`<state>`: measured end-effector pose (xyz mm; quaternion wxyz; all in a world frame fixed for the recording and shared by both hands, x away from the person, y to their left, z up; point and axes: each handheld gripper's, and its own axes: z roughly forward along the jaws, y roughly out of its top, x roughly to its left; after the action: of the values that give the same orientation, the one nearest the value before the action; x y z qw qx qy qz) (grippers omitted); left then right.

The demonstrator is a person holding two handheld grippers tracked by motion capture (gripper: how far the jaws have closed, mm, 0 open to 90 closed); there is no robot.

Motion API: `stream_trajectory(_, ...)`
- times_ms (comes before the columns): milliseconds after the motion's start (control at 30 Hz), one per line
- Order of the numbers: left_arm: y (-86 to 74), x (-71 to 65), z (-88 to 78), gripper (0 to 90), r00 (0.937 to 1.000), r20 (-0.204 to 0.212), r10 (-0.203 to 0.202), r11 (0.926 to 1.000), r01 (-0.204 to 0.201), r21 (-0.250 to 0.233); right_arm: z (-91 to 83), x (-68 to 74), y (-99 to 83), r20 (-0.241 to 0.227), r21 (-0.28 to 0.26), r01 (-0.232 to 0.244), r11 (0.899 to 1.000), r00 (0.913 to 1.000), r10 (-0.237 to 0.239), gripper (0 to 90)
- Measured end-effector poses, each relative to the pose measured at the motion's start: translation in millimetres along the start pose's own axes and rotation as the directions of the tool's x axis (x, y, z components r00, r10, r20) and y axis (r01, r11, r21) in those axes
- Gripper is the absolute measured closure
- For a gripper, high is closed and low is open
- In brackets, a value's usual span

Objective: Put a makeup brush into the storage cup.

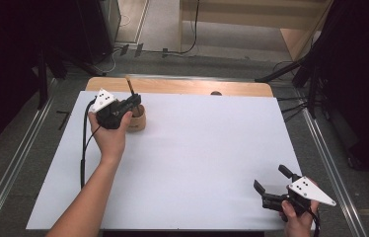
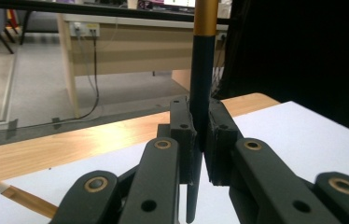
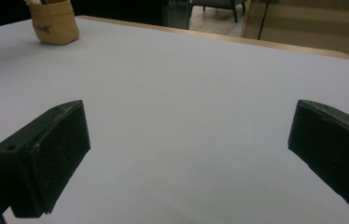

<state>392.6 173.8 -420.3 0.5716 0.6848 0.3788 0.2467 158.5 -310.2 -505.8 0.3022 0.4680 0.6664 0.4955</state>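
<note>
My left gripper (image 1: 135, 101) (image 2: 200, 116) is at the back left of the table, shut on a slim pen (image 2: 200, 70) with a dark shaft and a gold upper part. The pen (image 1: 129, 85) stands nearly upright, its lower end over a small wooden cup (image 1: 139, 123) (image 3: 55, 22). A tan stick with a pale tip (image 2: 18, 196) pokes out below the jaws at the left. Near the front right corner, my right gripper (image 1: 270, 177) (image 3: 186, 149) rests low over the white sheet, open, with nothing between its jaws.
A white sheet (image 1: 197, 158) covers most of the wooden table (image 1: 182, 86). Metal rails run along both sides. Past the far edge are a floor with cables and a wooden desk (image 2: 130, 46).
</note>
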Motion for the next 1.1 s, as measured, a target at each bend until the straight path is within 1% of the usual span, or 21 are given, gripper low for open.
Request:
stream_trajectory(233,-5.8,1.4,9.1,83.6,0.9987,-0.05,0.014,0.9998,-0.013,0.016,0.5,0.2,-0.5,-0.002,0.003,-0.001,1.0,1.0,0.001,0.0)
stream_trajectory(467,-13.3,2.8,18.4,83.6,0.9952,-0.096,0.021,0.999,-0.018,0.042,0.6,0.4,-0.8,-0.004,0.004,-0.003,1.0,1.0,0.003,0.0)
stream_trajectory(533,-15.4,2.9,20.3,83.5,0.9947,-0.101,0.018,0.9988,-0.014,0.047,0.8,0.3,-1.0,-0.005,0.003,-0.001,1.0,1.0,0.001,0.0)
stream_trajectory(733,-23.7,1.8,27.8,83.5,0.9918,-0.122,0.038,0.9965,-0.028,0.079,1.5,1.1,-1.8,-0.008,0.007,-0.005,1.0,1.0,0.005,0.0)
stream_trajectory(833,-28.2,1.1,31.2,83.5,0.9904,-0.133,0.04,0.9954,-0.028,0.092,1.5,3.0,-1.5,-0.01,0.009,0.008,1.0,0.9999,-0.008,0.0)
stream_trajectory(900,-30.5,0.2,33.0,83.5,0.9904,-0.133,0.036,0.995,-0.023,0.097,1.4,4.1,-1.3,-0.01,0.01,0.009,1.0,0.9999,-0.009,0.0)
stream_trajectory(967,-31.6,-0.5,33.7,83.5,0.9883,-0.147,0.041,0.9938,-0.025,0.108,1.7,3.7,-1.4,-0.011,0.01,0.009,1.0,0.9999,-0.009,0.0)
stream_trajectory(1100,-34.2,-0.2,35.8,83.5,0.9859,-0.164,0.035,0.991,-0.013,0.133,1.0,2.9,-1.3,-0.012,0.006,0.004,1.0,0.9999,-0.004,0.0)
